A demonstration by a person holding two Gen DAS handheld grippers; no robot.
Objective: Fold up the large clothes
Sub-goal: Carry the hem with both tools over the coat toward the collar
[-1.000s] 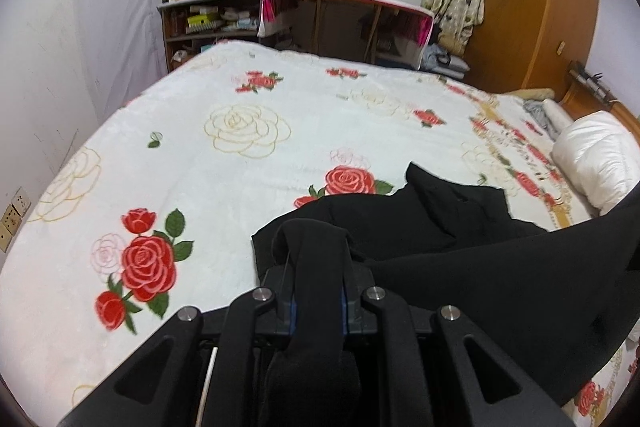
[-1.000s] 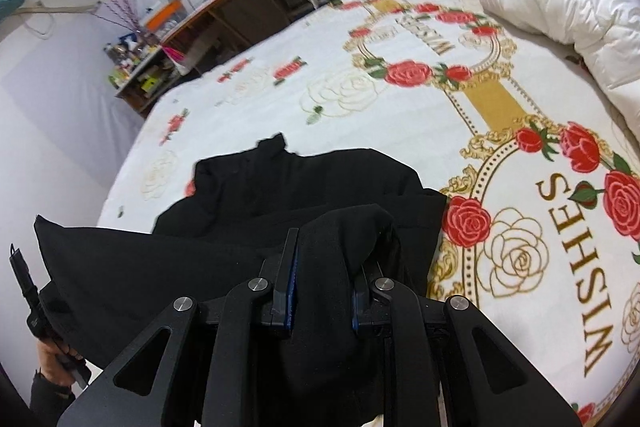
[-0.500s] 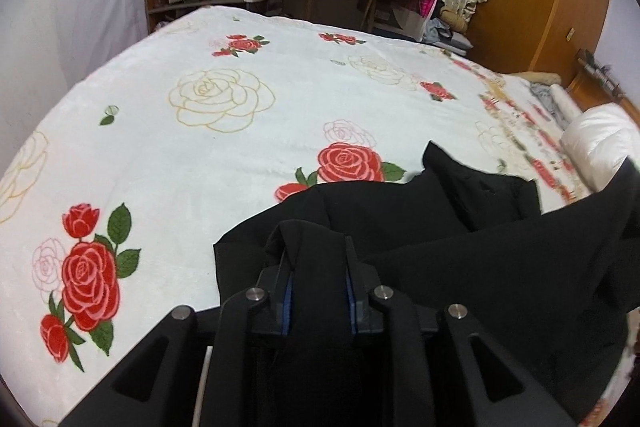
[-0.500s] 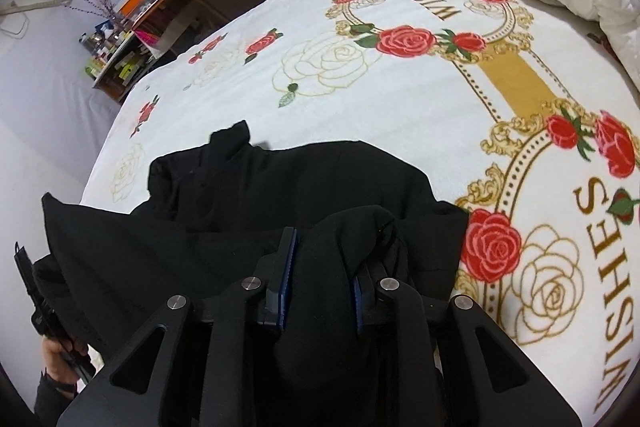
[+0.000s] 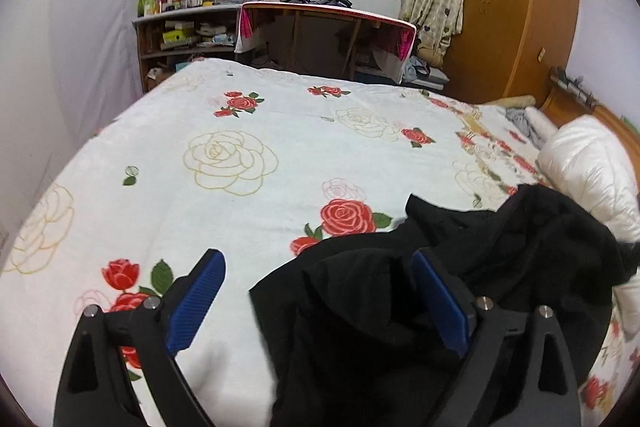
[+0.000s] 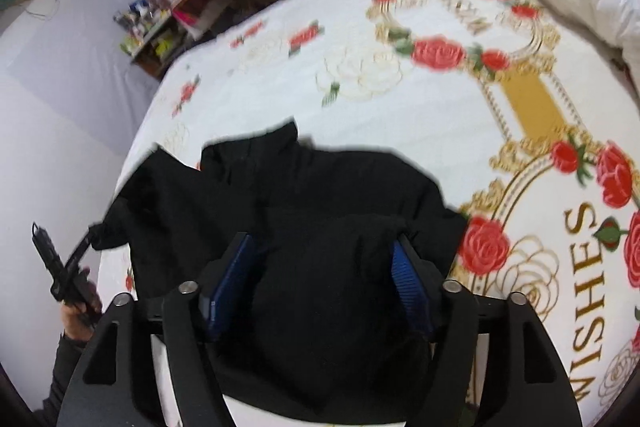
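Observation:
A black garment lies bunched on the rose-print bed cover. My left gripper is open, its blue pads spread wide; the cloth lies loose between them, nearer the right pad. In the right wrist view the same garment spreads over the bed near its edge. My right gripper is open too, with a fold of the black cloth heaped between its blue pads. The left gripper shows at the left of that view, held in a hand.
A white duvet lies at the bed's right. A desk and cluttered shelves stand beyond the far edge, a wooden wardrobe at the back right. A wall runs along the left.
Both grippers have opened and let go of the black garment, which has dropped onto the bed. The stretched edge between them has slackened and bunched.

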